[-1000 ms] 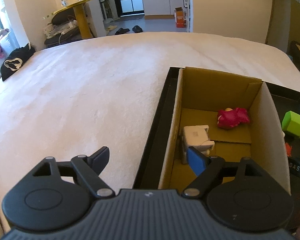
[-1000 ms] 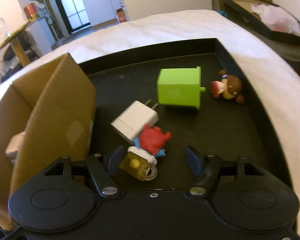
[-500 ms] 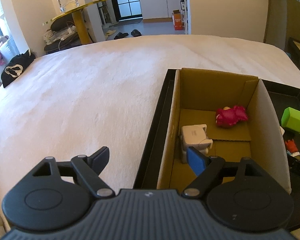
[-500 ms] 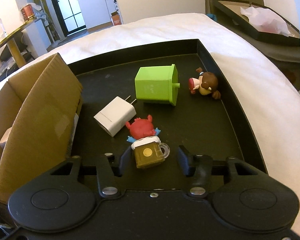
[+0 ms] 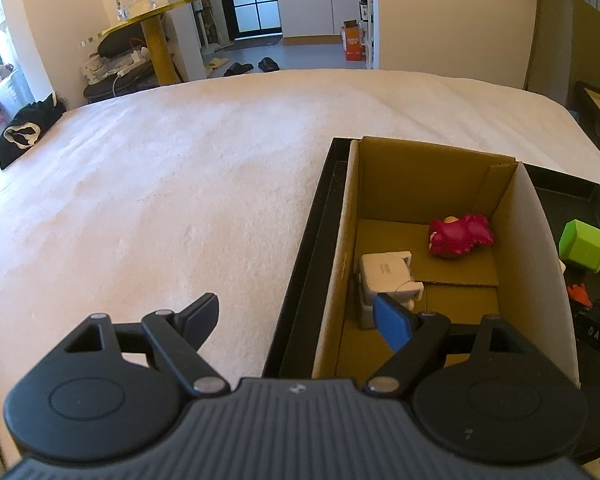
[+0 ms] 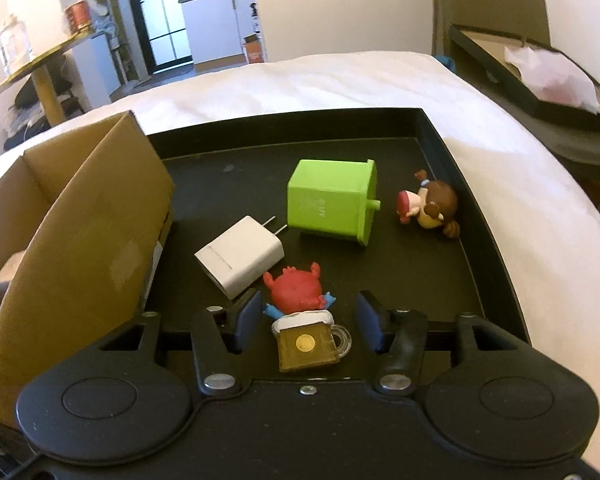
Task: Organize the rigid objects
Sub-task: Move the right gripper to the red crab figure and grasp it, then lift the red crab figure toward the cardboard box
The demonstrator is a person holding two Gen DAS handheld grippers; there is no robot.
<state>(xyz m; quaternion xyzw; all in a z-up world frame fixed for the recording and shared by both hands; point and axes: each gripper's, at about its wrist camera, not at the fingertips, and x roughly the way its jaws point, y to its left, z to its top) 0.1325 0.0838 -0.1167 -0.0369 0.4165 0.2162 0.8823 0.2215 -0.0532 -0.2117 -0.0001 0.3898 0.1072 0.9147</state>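
A black tray [image 6: 476, 216] on the white bed holds a cardboard box [image 6: 80, 240], a white plug charger [image 6: 240, 262], a green cube adapter [image 6: 332, 202], a brown-haired figurine [image 6: 430, 208] and a red crab figurine on a beer mug [image 6: 304, 320]. My right gripper [image 6: 308, 322] is open, its fingers either side of the crab-and-mug figurine, not touching it. My left gripper [image 5: 300, 312] is open and empty, straddling the box's left wall [image 5: 340, 256]. Inside the box lie a white charger [image 5: 386, 276] and a pink figurine [image 5: 460, 234].
The white bed surface [image 5: 160, 200] spreads left of the tray. Another black tray with paper [image 6: 540, 76] sits off the bed at the right. A yellow round table [image 5: 156, 28] with a glass jar stands beyond the bed.
My right gripper has shifted so the crab-and-mug figurine now lies centred between its fingers, which stand closer together. The left gripper has drawn back slightly and stays open.
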